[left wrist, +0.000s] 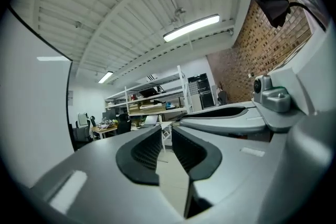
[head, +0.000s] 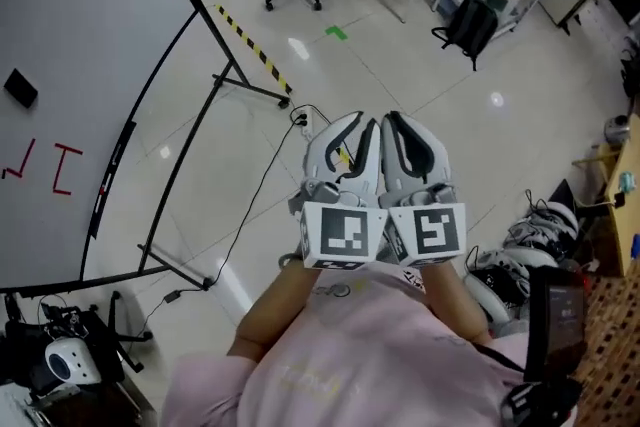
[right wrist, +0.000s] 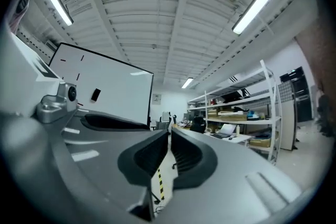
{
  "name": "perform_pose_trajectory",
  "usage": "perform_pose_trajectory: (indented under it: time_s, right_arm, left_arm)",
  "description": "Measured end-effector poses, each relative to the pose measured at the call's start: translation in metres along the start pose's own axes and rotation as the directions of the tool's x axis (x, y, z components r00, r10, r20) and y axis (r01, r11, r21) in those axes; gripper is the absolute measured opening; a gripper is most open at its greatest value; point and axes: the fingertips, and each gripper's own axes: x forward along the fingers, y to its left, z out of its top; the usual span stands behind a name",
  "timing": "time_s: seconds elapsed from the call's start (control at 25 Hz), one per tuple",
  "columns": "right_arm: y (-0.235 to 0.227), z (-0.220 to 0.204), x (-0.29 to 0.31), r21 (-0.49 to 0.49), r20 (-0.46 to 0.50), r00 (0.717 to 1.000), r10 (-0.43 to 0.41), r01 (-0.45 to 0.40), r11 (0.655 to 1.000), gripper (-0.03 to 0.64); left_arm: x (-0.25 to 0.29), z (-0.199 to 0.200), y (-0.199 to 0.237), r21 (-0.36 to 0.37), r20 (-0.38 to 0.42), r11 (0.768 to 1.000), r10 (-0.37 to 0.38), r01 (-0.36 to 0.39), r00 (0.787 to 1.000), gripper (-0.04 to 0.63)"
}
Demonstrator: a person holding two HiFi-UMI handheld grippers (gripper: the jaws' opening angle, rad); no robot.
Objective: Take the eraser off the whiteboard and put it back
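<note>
Currently left gripper fingers are opening, right gripper fingers closing; both empty.

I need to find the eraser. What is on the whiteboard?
A black eraser sits on the whiteboard, near red marks. Nothing covers the board, but its left part runs out of frame, unseen.

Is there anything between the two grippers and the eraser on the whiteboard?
Nothing visible does. The eraser sits on the whiteboard to the left; only open air above the floor separates it from the left gripper, jaws opening and empty, and the right gripper, jaws closing and empty.
</note>
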Motion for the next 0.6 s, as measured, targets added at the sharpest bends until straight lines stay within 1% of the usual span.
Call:
perform_pose_trajectory:
  time_s: [0.12,0.28,0.36,0.48,0.6]
  right_arm:
    - [-0.029,-0.006,-0.011,-0.013,-0.001,0.999,-0.053,0.053,0.999,0.012]
    - [-0.077,-0.004,-0.024,-0.020,0.012,0.997,-0.077,0.077,0.997,0.012]
    - [-0.109,-0.001,-0.040,-0.026,0.011,0.996,-0.089,0.089,0.996,0.012]
    - [-0.159,0.000,-0.064,-0.059,0.017,0.994,-0.108,0.109,0.992,0.012]
    - [-0.210,-0.001,-0.090,-0.074,0.020,0.988,-0.151,0.152,0.986,0.012]
  left_arm:
    - [0.017,0.004,-0.023,0.013,0.008,0.999,-0.040,0.039,0.999,0.048]
    - [0.047,0.019,-0.059,0.021,0.019,0.998,-0.061,0.061,0.998,0.054]
    - [0.062,0.029,-0.090,0.011,0.030,0.997,-0.071,0.071,0.997,0.054]
    - [0.089,0.046,-0.137,0.012,0.075,0.996,-0.087,0.086,0.993,0.060]
    - [0.116,0.059,-0.185,0.015,0.097,0.992,-0.126,0.125,0.987,0.060]
